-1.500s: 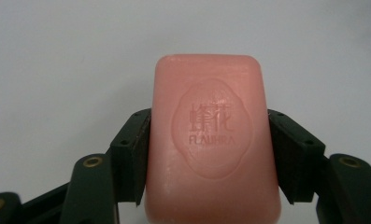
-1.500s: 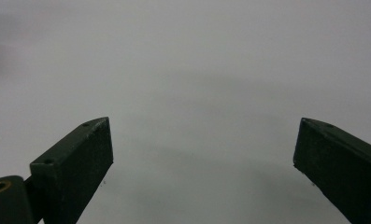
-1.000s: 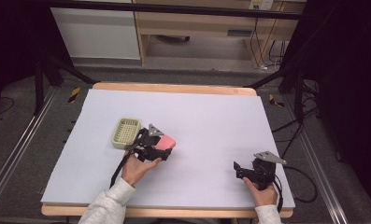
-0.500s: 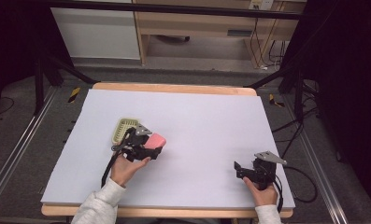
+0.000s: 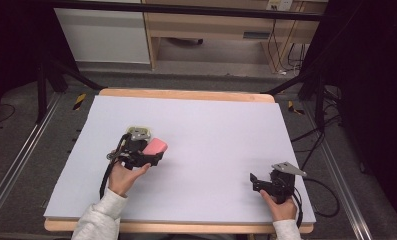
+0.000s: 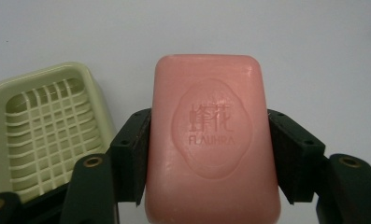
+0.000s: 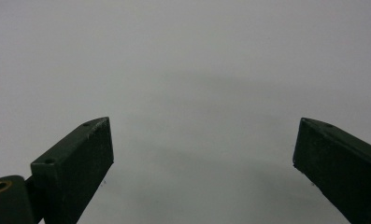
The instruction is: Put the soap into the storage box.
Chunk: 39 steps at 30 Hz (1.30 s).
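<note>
Soap (image 6: 213, 140) — a pink bar stamped with a maker's mark — sits clamped between the two black pads of your left tongs (image 6: 211, 154). The pads press on its long sides, about halfway along the bar, so the stamped face points up and most of the bar reaches out past the tips. That side grip looks chosen to keep the underside free, so the bar can be set down flat.

Just beside the left tongs, on the left of the left gripper view, lies a pale green soap dish (image 6: 47, 135) with a slatted grid floor. It rests on the table (image 5: 211, 130) with nothing in it, open side up. The soap is not over it yet; it hangs above bare table to the dish's right. From the high view the left tongs (image 5: 153, 152) partly cover the dish, with the soap (image 5: 156, 146) at their far end.

Your right tongs (image 7: 204, 154) stand wide open with nothing between them, pointing at plain table. In the high view they (image 5: 256, 181) rest well apart from the left tongs, near the table's front right corner — parked, it seems, because this job needs one hand.
</note>
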{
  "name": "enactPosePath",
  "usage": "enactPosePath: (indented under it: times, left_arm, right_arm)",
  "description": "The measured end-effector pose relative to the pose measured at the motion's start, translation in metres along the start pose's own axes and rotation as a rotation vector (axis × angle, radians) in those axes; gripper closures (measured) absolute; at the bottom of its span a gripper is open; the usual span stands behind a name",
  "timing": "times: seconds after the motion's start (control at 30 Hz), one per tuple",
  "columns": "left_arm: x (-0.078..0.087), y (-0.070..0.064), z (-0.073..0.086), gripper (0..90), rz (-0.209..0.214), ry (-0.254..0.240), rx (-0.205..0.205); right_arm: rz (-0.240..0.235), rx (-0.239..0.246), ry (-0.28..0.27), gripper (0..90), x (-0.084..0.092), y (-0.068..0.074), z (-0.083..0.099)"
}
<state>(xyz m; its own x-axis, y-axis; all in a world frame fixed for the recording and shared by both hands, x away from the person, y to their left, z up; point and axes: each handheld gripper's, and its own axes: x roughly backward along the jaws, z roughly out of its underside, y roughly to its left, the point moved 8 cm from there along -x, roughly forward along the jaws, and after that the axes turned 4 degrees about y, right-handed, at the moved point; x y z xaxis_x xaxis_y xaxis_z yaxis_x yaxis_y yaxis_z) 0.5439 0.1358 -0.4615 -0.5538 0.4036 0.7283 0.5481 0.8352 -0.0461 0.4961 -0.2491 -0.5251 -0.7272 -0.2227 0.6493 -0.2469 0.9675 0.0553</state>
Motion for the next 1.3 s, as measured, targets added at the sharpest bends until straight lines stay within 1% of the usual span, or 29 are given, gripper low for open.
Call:
enactPosePath:
  times: [0.13, 0.27, 0.47, 0.6, 0.67, 0.77, 0.8, 0.87, 1.1, 1.23, 1.3]
  left_arm:
    - [0.003, 0.007, -0.001, 37.2, -0.004, -0.005, 0.012]
    - [0.007, 0.015, -0.002, 37.2, -0.013, -0.015, 0.029]
    - [0.012, 0.029, -0.002, 37.3, -0.042, -0.021, 0.05]
    - [0.013, 0.036, -0.003, 37.2, -0.054, -0.026, 0.06]
    - [0.015, 0.039, -0.004, 37.2, -0.061, -0.025, 0.058]
    - [0.016, 0.044, -0.006, 37.2, -0.066, -0.037, 0.075]
    - [0.016, 0.046, -0.006, 37.2, -0.071, -0.034, 0.074]
    - [0.015, 0.048, -0.007, 37.3, -0.076, -0.038, 0.084]
    - [0.007, 0.056, -0.006, 37.3, -0.096, -0.018, 0.087]
    - [0.002, 0.062, -0.007, 37.2, -0.11, -0.013, 0.098]
    - [0.0, 0.066, -0.007, 37.2, -0.114, -0.02, 0.108]
  right_arm:
    - [0.001, 0.006, 0.003, 5.3, 0.0, 0.0, 0.0]
    - [-0.002, 0.002, 0.004, 5.3, 0.0, 0.001, 0.0]
    - [-0.003, 0.004, 0.0, 5.3, 0.0, 0.001, 0.0]
    - [-0.005, 0.0, 0.001, 5.3, 0.0, 0.001, 0.0]
    - [-0.004, 0.004, 0.0, 5.3, 0.0, 0.001, -0.001]
    - [-0.005, 0.0, -0.001, 5.2, 0.0, 0.001, -0.001]
    - [-0.006, -0.001, -0.001, 5.2, 0.0, 0.001, -0.001]
    - [-0.006, 0.002, 0.0, 5.2, -0.001, 0.001, -0.001]
    - [-0.007, -0.002, 0.0, 5.2, 0.0, 0.001, -0.001]
    - [-0.006, -0.001, 0.0, 5.1, 0.0, 0.001, -0.001]
    - [-0.004, 0.002, 0.0, 5.1, -0.001, 0.001, -0.001]
